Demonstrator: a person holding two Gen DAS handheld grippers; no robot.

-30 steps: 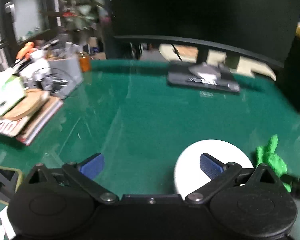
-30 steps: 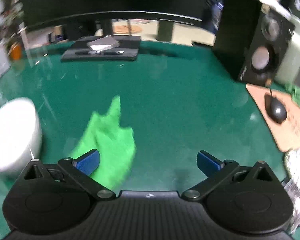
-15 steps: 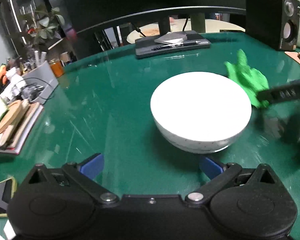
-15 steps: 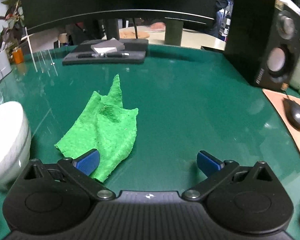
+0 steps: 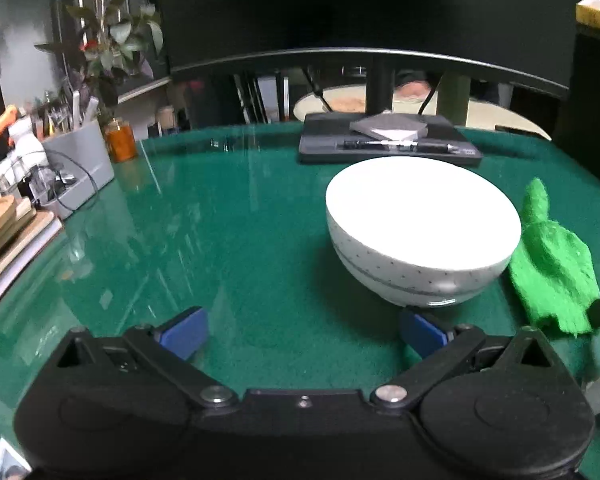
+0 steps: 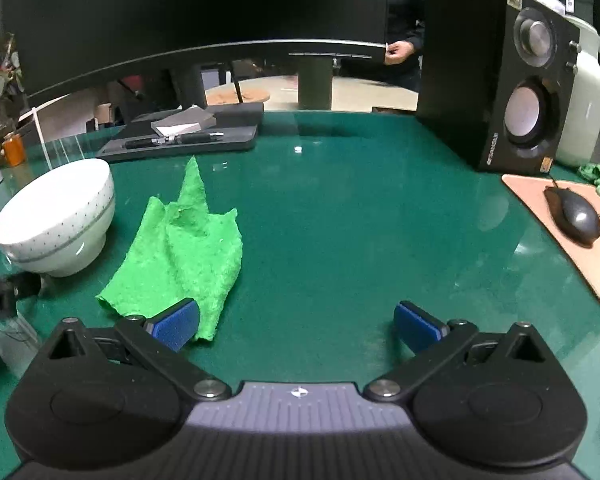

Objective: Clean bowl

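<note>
A white bowl (image 5: 422, 224) with small dots and a grey band stands upright on the green table; the right wrist view shows the bowl (image 6: 56, 220) at far left. Beside it on its right lies a crumpled green cloth (image 5: 552, 264), (image 6: 188, 240). My left gripper (image 5: 302, 332) is open, its right fingertip just below the bowl's base, nothing between the fingers. My right gripper (image 6: 296, 326) is open too, with its left fingertip at the cloth's near edge.
A curved monitor (image 6: 180, 12) and a dark tray with pen and notepad (image 5: 384, 142) stand at the back. A speaker (image 6: 500, 92) and a mouse (image 6: 574, 214) on a pad are at the right. Books (image 5: 8, 240) and a grey organiser (image 5: 76, 168) crowd the left.
The left wrist view has swung and dropped lower, so the bowl now sits right of centre near the right fingertip. The right gripper pulled back a little, bringing the bowl further into its view.
</note>
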